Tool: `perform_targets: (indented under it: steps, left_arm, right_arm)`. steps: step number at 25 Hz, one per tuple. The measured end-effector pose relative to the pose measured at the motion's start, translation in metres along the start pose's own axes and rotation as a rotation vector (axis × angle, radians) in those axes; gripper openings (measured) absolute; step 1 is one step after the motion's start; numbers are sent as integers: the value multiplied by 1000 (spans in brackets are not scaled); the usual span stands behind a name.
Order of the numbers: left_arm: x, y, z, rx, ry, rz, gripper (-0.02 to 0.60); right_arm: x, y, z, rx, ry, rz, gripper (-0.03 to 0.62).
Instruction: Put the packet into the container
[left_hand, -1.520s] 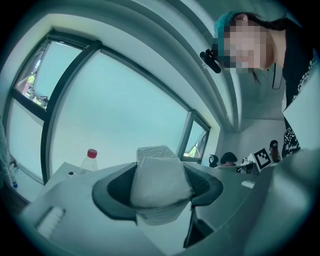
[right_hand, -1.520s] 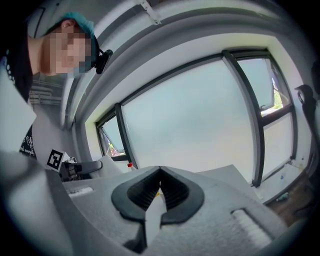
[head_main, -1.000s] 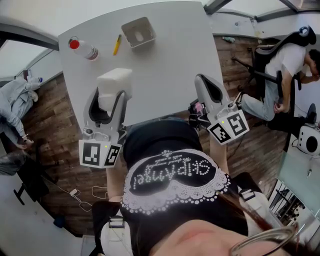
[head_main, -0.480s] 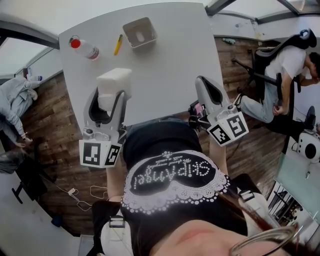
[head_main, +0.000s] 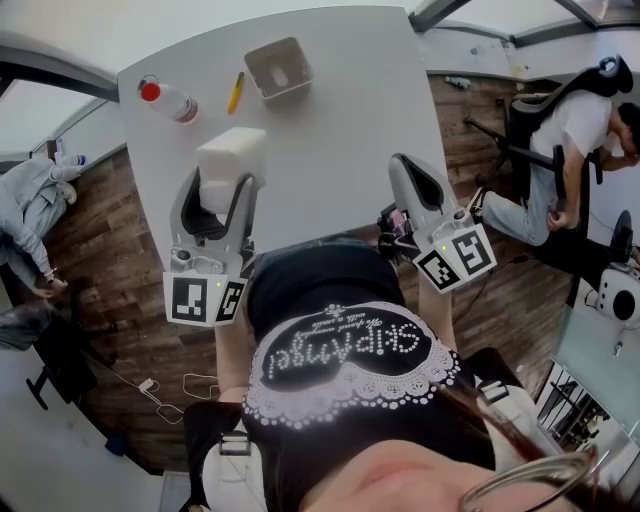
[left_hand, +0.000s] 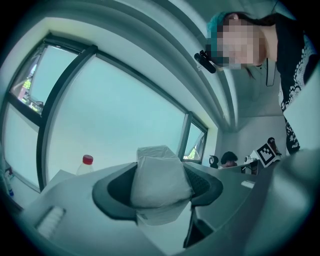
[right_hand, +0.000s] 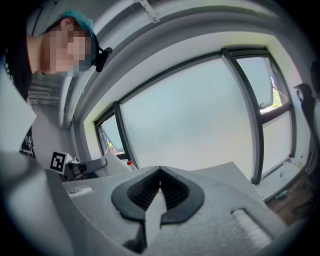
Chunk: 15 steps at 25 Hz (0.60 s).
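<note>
A white packet (head_main: 231, 158) is gripped between the dark pads of my left gripper (head_main: 222, 190), held over the near-left part of the grey table (head_main: 340, 130). In the left gripper view the packet (left_hand: 160, 181) fills the jaws of the left gripper (left_hand: 160, 189), which points level. The container (head_main: 278, 67), a small grey open box, stands at the table's far side, well beyond the packet. My right gripper (head_main: 405, 165) hovers at the table's near-right edge. The right gripper (right_hand: 160, 173) has its ribbed pads closed together with nothing between them.
A clear bottle with a red cap (head_main: 168, 100) lies at the far left of the table, with a yellow pen (head_main: 234, 90) between it and the container. A person sits in a chair (head_main: 560, 120) to the right. Wooden floor surrounds the table.
My left gripper has edged slightly farther over the table with the packet still in it. The right gripper has stayed where it was.
</note>
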<state>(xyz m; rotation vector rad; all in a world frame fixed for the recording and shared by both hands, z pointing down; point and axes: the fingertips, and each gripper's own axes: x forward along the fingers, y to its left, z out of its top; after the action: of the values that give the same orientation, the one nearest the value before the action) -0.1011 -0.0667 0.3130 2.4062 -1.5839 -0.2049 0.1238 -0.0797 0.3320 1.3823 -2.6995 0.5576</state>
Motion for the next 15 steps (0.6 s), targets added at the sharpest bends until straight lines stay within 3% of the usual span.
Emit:
perform_targets:
  steps: [7, 15]
  left_arm:
    - [11, 1, 0, 7, -26, -42, 270]
    - [21, -3, 0, 60, -1, -68, 272]
  right_arm:
    - [2, 1, -1, 3, 1, 5, -2]
    - [4, 2, -1, 5, -1, 11, -2]
